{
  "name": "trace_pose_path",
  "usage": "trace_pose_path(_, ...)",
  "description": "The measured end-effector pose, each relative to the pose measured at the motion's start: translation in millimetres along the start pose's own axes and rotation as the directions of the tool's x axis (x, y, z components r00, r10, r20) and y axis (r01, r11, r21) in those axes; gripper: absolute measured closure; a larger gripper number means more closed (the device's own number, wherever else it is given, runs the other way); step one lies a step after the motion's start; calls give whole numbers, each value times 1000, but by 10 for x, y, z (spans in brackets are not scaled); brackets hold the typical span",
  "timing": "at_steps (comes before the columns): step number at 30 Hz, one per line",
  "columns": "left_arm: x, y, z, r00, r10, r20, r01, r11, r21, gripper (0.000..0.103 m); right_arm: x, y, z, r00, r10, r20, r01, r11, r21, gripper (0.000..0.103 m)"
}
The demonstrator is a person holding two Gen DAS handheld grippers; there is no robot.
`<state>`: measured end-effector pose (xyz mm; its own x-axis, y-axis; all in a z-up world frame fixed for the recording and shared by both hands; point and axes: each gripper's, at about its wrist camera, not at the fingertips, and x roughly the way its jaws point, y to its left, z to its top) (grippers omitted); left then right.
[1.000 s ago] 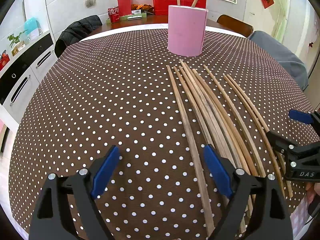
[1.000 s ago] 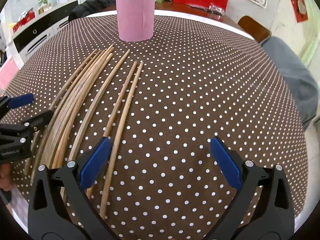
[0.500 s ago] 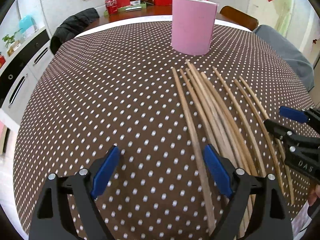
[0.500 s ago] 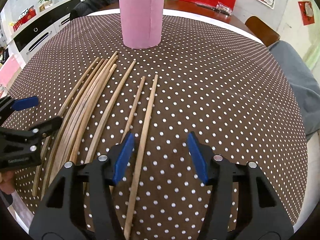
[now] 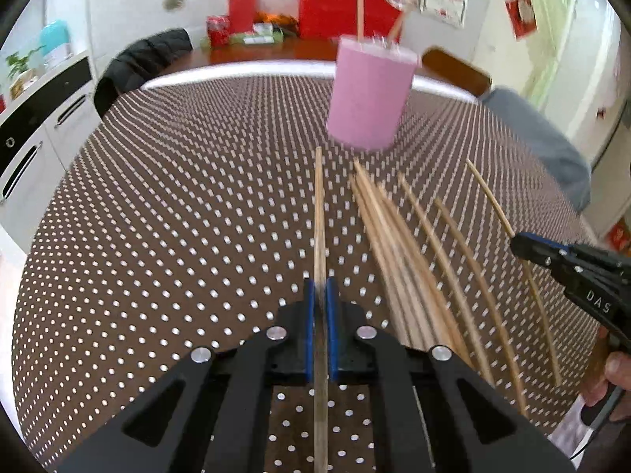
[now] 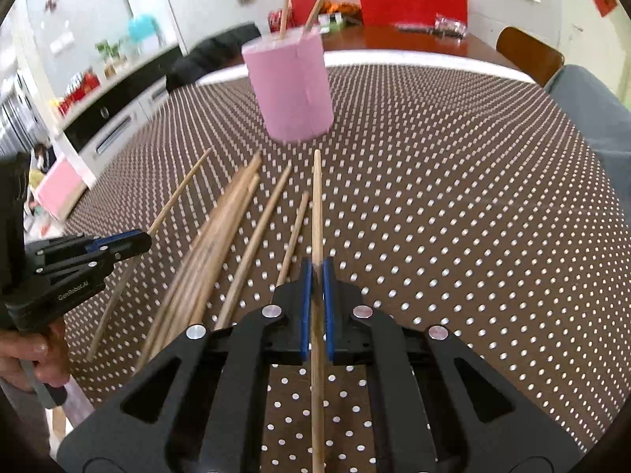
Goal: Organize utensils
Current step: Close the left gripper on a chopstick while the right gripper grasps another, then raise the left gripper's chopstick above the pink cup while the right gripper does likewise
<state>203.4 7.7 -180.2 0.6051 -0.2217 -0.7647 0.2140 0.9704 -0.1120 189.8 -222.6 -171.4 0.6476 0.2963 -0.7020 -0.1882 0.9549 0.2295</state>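
1. Now both tools have a catch: the left gripper point(image 5: 320, 295) is clamped on one chopstick point(image 5: 319, 213), and the right gripper point(image 6: 315, 280) is clamped on another chopstick point(image 6: 316, 205), each stick running straight out between the blue pads toward the pink holder point(image 5: 368, 94).
2. A second ago both sets of jaws stood wide apart over the polka-dot tablecloth point(image 5: 177, 216) with nothing in them; half a second ago the right one had narrowed around its stick while the left was still spread.
3. Both wrist views are blurred and tilted, and the held sticks look raised off the cloth at their far tips, so I judge the lift has begun.
4. The holder point(image 6: 290, 90) now looms larger and nearer in both views than it did before, with two chopsticks already standing in it.
5. The loose chopsticks point(image 5: 398, 244) remain fanned on the cloth between the two grippers, roughly where they lay earlier; the same bundle point(image 6: 213, 244) shows left of the right gripper.
6. For the task, this means two more sticks are on their way to the holder, with most of the pile still to go.
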Motion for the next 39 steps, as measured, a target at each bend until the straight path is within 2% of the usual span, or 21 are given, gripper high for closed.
trace_pose_path(6, -313, -31, 127, 990, -37, 139, 43, 998, -44, 97, -179, -33, 113, 995, 63, 83, -66, 997, 32, 97)
trace_pose_path(14, -489, -139, 193, 971, -64, 232, 74, 997, -33, 97, -331, 34, 150, 987, 89, 136, -93, 995, 25, 97)
trace_pose_path(17, -559, -181, 258, 958, -80, 276, 89, 996, -20, 97, -383, 56, 186, 982, 104, 160, -108, 994, 17, 97)
trace_pose_path(20, -646, -213, 353, 935, -92, 343, 98, 995, 2, 97, -481, 92, 279, 974, 115, 193, -118, 993, 0, 97)
trace_pose_path(25, -786, -181, 649, 872, -137, 471, 146, 989, 19, 97, -676, 176, 531, 953, 132, 272, -127, 991, -34, 97)
trace_pose_path(29, -914, -218, 920, 810, -178, 558, 172, 983, 64, 97, -801, 235, 798, 931, 140, 336, -126, 990, -64, 97)
trace_pose_path(30, -947, -228, 1006, 788, -190, 585, 178, 981, 79, 97, -825, 253, 887, 926, 143, 350, -126, 989, -72, 97)
trace_pose_path(31, -976, -246, 1047, 774, -198, 601, 183, 979, 87, 97, -845, 263, 956, 921, 144, 361, -124, 989, -79, 97)
trace_pose_path(34, -1063, -282, 1215, 694, -236, 680, 210, 970, 121, 97, -908, 277, 1132, 909, 151, 387, -125, 988, -94, 97)
trace_pose_path(38, -1063, -320, 1470, 628, -251, 737, 219, 965, 142, 97, -956, 310, 1408, 893, 163, 420, -128, 986, -112, 97)
trace_pose_path(39, -1040, -343, 1548, 619, -256, 742, 222, 964, 147, 97, -959, 310, 1505, 888, 167, 429, -130, 985, -115, 97)
